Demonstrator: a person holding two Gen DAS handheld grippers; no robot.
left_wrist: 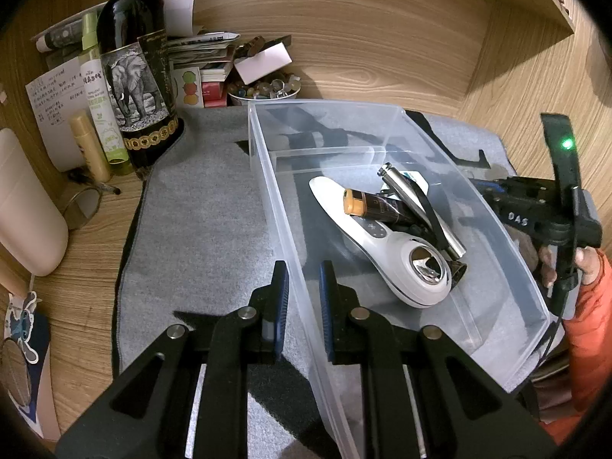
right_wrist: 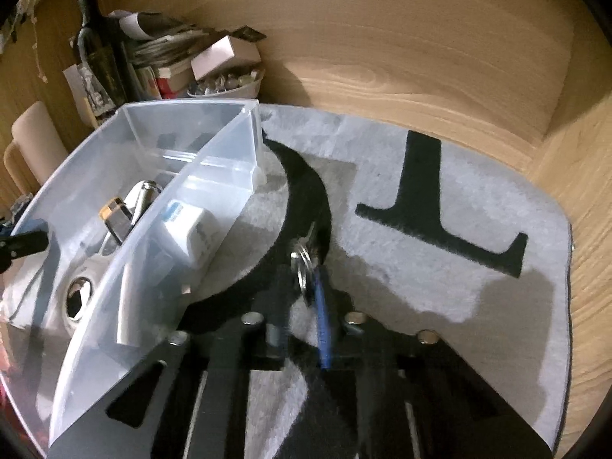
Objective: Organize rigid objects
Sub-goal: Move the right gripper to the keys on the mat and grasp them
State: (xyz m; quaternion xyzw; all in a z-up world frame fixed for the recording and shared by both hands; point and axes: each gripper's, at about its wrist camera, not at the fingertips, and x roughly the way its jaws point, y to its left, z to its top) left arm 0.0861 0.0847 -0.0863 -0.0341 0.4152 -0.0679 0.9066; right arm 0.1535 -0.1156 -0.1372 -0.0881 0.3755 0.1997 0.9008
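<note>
On the grey felt mat [right_wrist: 440,267] that covers the wooden tabletop [left_wrist: 382,57], a clear plastic storage bin [left_wrist: 267,176] with an inner divider already holds several pieces: a white handheld device with a round chrome head [left_wrist: 401,267], a dark brown tube with an orange cap [left_wrist: 378,206], a slim silver metal cylinder [left_wrist: 420,210] and, seen from the right wrist, a small white box [right_wrist: 195,233] against the near wall. The left tool [left_wrist: 302,298] has its blue-padded jaws pressed against the bin's left wall, one pad inside and one outside, apparently steadying it. Beside the bin, the right tool [right_wrist: 311,283] has its jaws pressed together on a bunch of keys on a silver ring [right_wrist: 302,264], which sits over the mat's black curved marking, outside the bin. Whether the keys have left the mat is hard to tell through the blur. By my reading the sorting is well advanced: no other loose item shows on the mat, so carrying the keys into the bin looks like the main step left. The clutter by the back wall, including a dark wine bottle with an elephant label [left_wrist: 130,57], seems no part of it.
</note>
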